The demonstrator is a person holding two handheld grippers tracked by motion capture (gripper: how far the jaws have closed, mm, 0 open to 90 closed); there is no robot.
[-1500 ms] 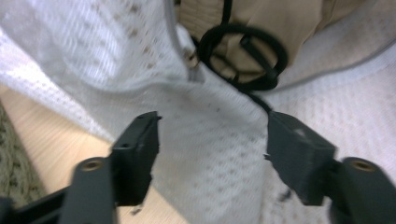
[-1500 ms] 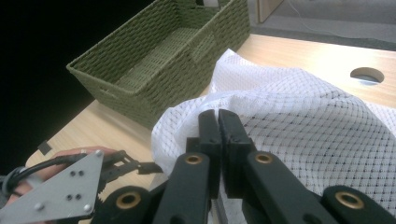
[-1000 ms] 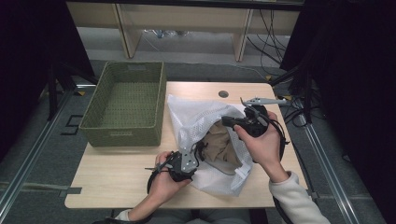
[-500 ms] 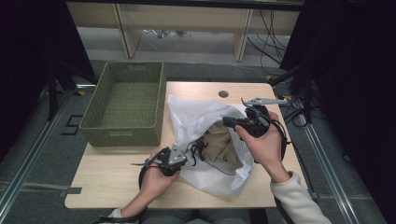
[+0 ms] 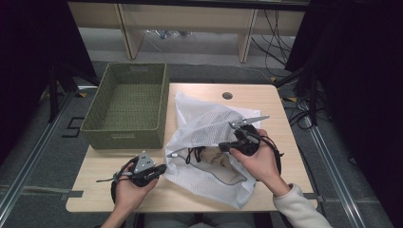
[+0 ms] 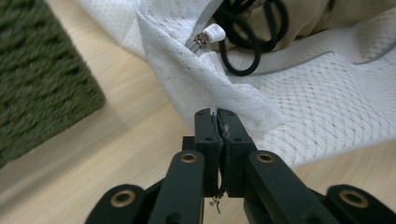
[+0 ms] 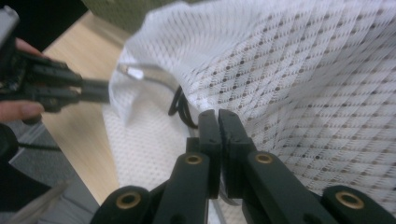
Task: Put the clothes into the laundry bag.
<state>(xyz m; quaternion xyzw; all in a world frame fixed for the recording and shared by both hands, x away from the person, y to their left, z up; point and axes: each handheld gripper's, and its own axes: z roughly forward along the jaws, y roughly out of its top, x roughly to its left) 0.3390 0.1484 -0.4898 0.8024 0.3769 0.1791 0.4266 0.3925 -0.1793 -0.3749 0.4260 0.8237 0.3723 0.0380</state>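
A white mesh bag [image 5: 209, 180] lies on the wooden table [image 5: 95, 166], with a beige garment [image 5: 223, 159] and a black cord [image 6: 247, 42] inside its open mouth. My right gripper [image 5: 228, 146] is shut on the bag's upper layer [image 7: 303, 70] and holds it lifted. My left gripper [image 5: 161, 168] is at the bag's left edge, shut on a thin fold of mesh [image 6: 243, 105]. The zipper pull [image 6: 205, 37] lies just beyond the left gripper's jaws. In the right gripper view, the left gripper [image 7: 100, 88] touches the bag's edge.
An empty green woven basket [image 5: 128, 102] stands at the table's back left, close to the bag. A round hole [image 5: 227, 95] marks the table's far side. Bare tabletop shows in front of the basket. Cables and shelf legs lie on the floor behind.
My left gripper has moved left, from over the bag's mouth to its left edge. The right gripper has stayed in place, holding the mesh up.
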